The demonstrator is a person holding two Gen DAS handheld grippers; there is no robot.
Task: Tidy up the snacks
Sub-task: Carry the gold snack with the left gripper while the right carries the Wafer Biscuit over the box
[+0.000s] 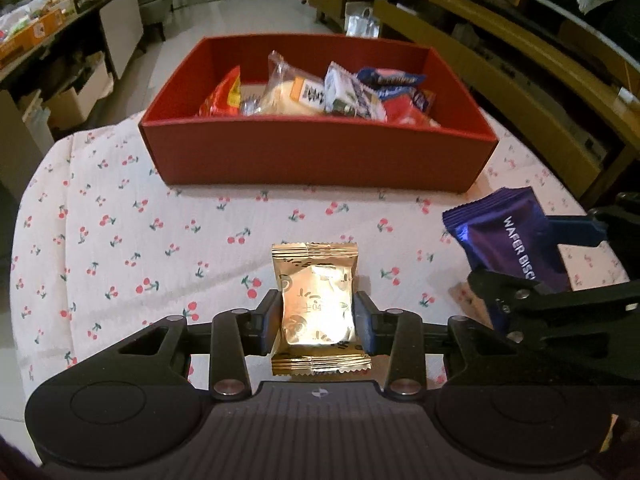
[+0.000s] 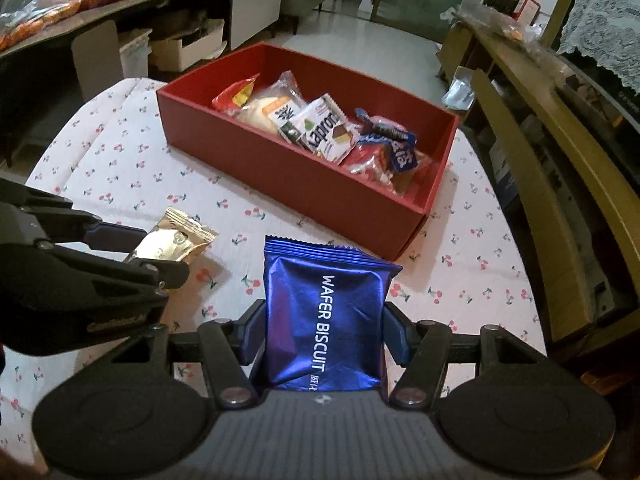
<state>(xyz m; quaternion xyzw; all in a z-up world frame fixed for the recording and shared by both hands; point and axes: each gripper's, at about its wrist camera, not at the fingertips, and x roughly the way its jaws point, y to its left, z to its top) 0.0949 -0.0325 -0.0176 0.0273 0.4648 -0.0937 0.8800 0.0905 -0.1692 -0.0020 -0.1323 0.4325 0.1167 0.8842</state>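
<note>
Gold snack packet (image 1: 316, 304), low centre of the left wrist view, pinched between the left gripper (image 1: 316, 320) fingers above the cherry-print table (image 1: 120, 240). Blue wafer biscuit packet (image 2: 326, 320), low centre of the right wrist view, pinched by the right gripper (image 2: 324, 334) fingers, just beside the gold one. Beyond, upper centre: open red box (image 1: 320, 156) holding assorted snacks. Nothing between packets and box.

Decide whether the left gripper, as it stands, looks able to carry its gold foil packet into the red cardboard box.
Probably yes: the left gripper grips the gold foil packet, the cloth between looks bare, and the red cardboard box is open-topped.
</note>
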